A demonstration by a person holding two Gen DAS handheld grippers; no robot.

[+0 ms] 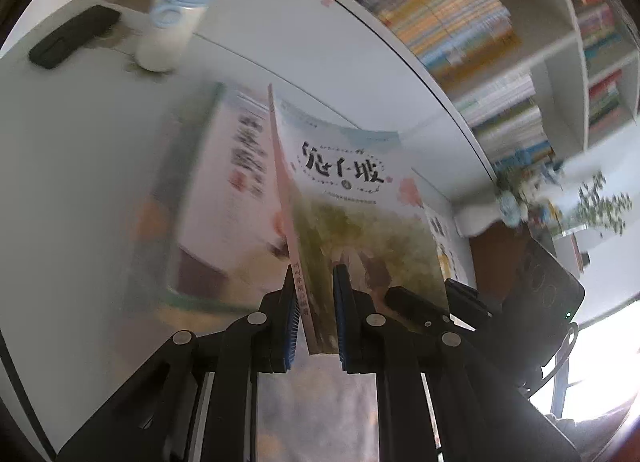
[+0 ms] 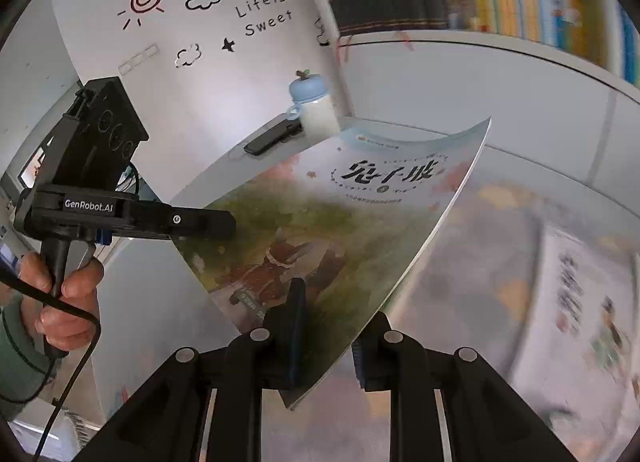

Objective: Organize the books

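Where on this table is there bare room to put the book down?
Bare tabletop lies left of the blurred book lying flat, below the phone and bottle. Another bare strip runs along the far edge by the shelves. The bottle corner is crowded.

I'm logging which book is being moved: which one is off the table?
The thin book with the green illustrated cover, clamped by the left gripper and right gripper; the other book lies flat on the table.

Both jaws of the left hand-held gripper (image 1: 313, 294) stand nearly together, pinching; the right hand-held gripper (image 2: 326, 336) likewise. A hand (image 2: 60, 302) grips the left one's handle.
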